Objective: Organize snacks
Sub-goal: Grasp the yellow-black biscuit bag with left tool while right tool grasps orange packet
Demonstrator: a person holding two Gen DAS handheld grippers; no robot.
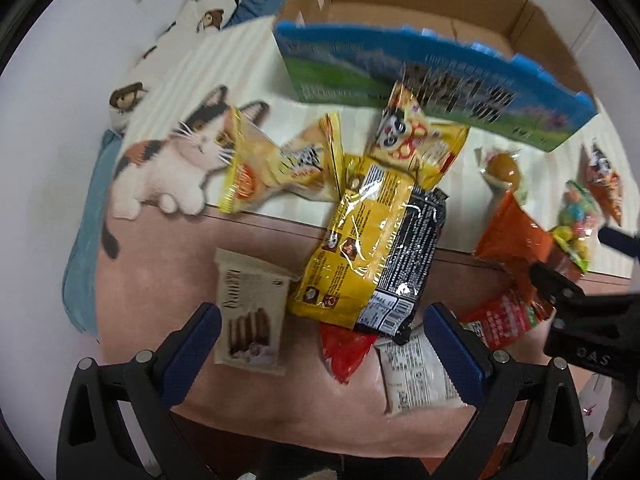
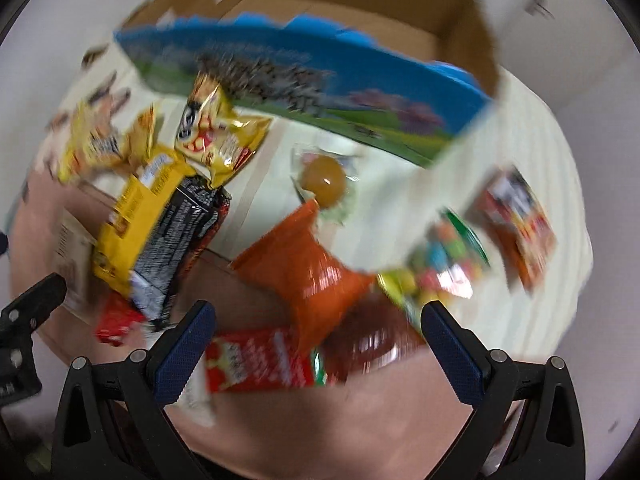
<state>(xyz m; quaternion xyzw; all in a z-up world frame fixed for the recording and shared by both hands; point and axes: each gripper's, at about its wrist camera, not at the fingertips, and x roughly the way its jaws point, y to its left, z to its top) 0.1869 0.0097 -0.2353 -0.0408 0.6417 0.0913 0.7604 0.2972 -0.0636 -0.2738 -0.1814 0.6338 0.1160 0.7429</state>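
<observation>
The cardboard box [image 1: 420, 16] is sitting empty at the back of the bed [image 1: 256, 236], w/ every visible snack lying outside it, so the organizing is looking barely begun. The left tool [image 1: 322, 330] is hovering wide open, gripping nothing, over the yellow pack [image 1: 360, 236] and wafer pack [image 1: 250, 312]. The right tool [image 2: 318, 330] is likewise gaping empty above the orange bag [image 2: 308, 264] and red packet [image 2: 260, 360]; approx. all packs are awaiting boxing.
</observation>
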